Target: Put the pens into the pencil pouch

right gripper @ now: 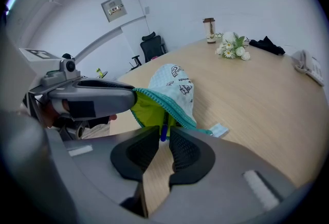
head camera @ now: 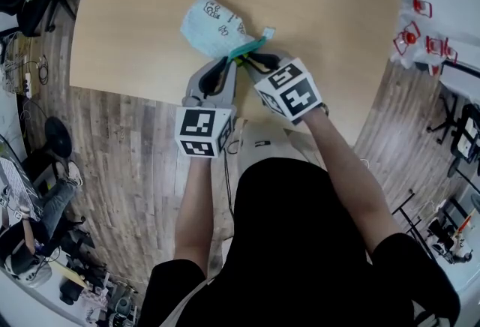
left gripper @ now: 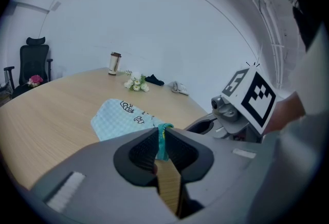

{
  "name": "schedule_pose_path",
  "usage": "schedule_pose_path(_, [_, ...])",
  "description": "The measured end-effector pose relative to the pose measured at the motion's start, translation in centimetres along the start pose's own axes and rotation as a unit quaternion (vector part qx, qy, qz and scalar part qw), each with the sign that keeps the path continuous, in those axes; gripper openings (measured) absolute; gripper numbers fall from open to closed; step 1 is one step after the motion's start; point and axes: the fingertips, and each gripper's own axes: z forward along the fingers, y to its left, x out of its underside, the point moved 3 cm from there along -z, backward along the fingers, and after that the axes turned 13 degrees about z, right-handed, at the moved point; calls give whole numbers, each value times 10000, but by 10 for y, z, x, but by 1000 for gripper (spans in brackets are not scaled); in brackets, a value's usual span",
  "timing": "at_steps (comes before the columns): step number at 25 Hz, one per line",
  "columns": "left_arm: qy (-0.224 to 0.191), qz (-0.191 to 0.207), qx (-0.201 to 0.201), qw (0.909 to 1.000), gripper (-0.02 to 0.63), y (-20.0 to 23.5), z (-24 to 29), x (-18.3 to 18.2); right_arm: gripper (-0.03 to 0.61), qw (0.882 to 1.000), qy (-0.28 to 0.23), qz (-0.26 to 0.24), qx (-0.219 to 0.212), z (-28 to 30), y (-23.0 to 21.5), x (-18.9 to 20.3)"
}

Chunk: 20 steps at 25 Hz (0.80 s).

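My left tool [head camera: 227,64] is clamped on the teal zipper edge of the pencil pouch [head camera: 214,25], holding its mouth open. My right tool [head camera: 259,61] grips a blue pen [right gripper: 164,130], whose far end is inside the pouch's green-lined opening. The pouch lies on the bench [head camera: 135,10], near its front edge, and the two tools are side by side at its mouth.

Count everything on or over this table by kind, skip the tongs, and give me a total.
pencil pouch: 1
blue pen: 1
flower bunch: 1
small upright container: 1
black cloth item: 1
pale object near the far edge: 1
Total: 6
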Motion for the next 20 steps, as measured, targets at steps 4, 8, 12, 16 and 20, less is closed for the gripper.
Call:
schedule_pose_path(4, [29, 27, -82, 10000, 38, -1, -5, 4, 48, 10000, -29, -58, 37, -9, -1, 3])
schedule_pose_path(8, [51, 56, -175, 9998, 54, -2, -9, 6, 48, 9999, -90, -135, 23, -19, -1, 4])
schedule_pose_path(12, [48, 82, -258, 9996, 83, -10, -9, 4, 48, 9996, -172, -220, 5, -30, -6, 5])
schedule_pose_path(16, [37, 113, -353, 9993, 83, -21, -13, -1, 48, 9992, -266, -298, -52, -44, -7, 7])
schedule_pose_path(20, [-32, 137, -475, 9988, 83, -35, -22, -7, 48, 9984, -404, -384, -68, -61, -7, 11])
